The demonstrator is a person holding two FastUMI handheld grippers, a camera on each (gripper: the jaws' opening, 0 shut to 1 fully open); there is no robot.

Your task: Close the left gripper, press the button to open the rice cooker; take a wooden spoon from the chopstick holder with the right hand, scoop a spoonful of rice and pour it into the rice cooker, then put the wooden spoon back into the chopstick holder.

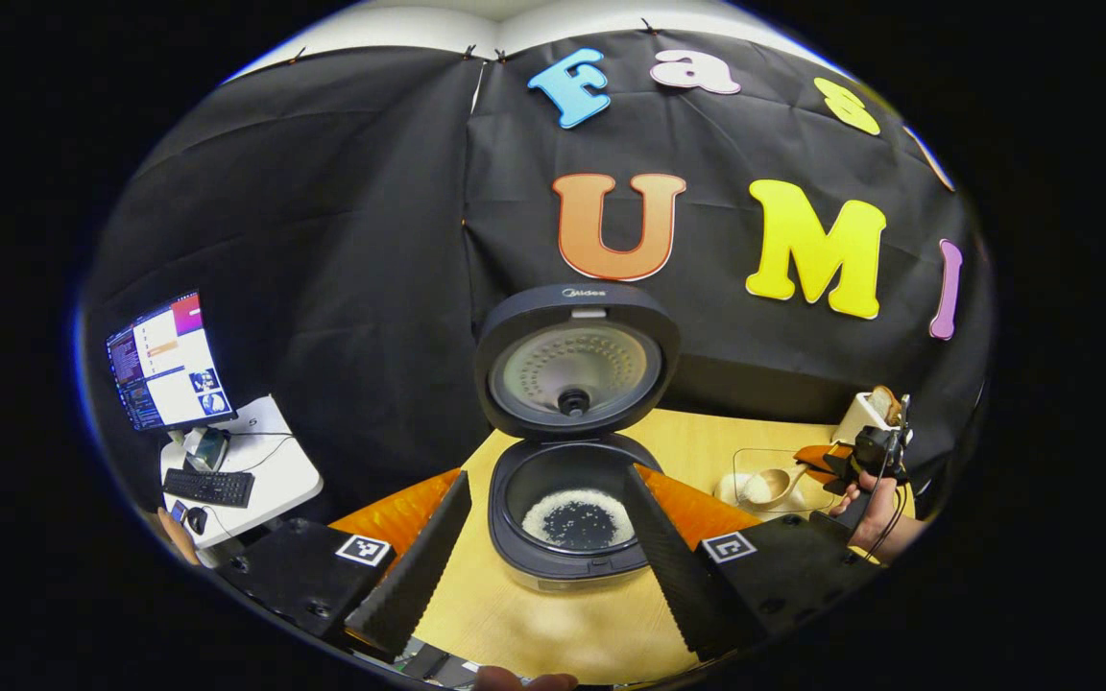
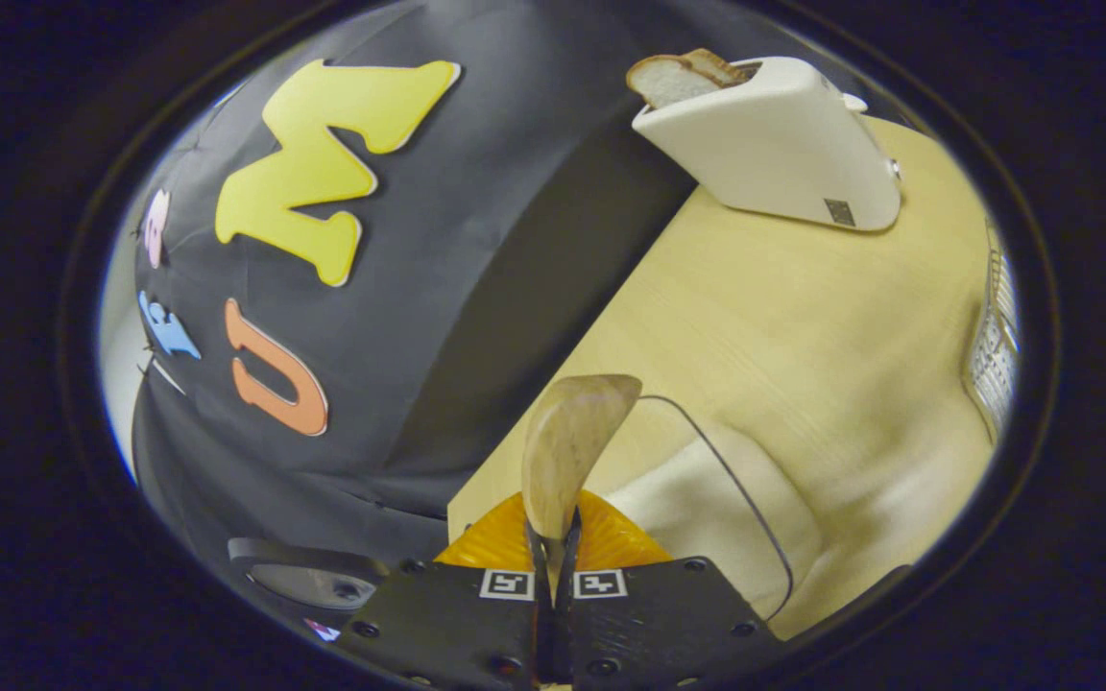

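Observation:
The rice cooker [image 1: 572, 537] stands open, its lid [image 1: 574, 360] upright, with a ring of white rice [image 1: 543, 513] on the pot's bottom. My left gripper [image 1: 548, 480] is open, one finger on each side of the cooker and nothing between them. At the far right, a hand [image 1: 884, 518] holds my right gripper [image 1: 831, 465]. It is shut on the handle of a wooden spoon [image 1: 772, 485], whose bowl is over a clear container of rice [image 1: 755, 461]. In the right gripper view, the right gripper [image 2: 553, 547] pinches the spoon [image 2: 572, 437] above the container [image 2: 707, 509]. Whether the spoon holds rice is hidden.
A white toaster [image 2: 774, 144] with a slice of bread [image 2: 673, 77] sits at the back of the wooden table [image 2: 803, 317]. A metal mesh thing [image 2: 995, 336] is at the right edge. An orange mat [image 1: 399, 509] lies under the cooker. A monitor [image 1: 169, 365] and a keyboard [image 1: 209, 487] stand off to the left.

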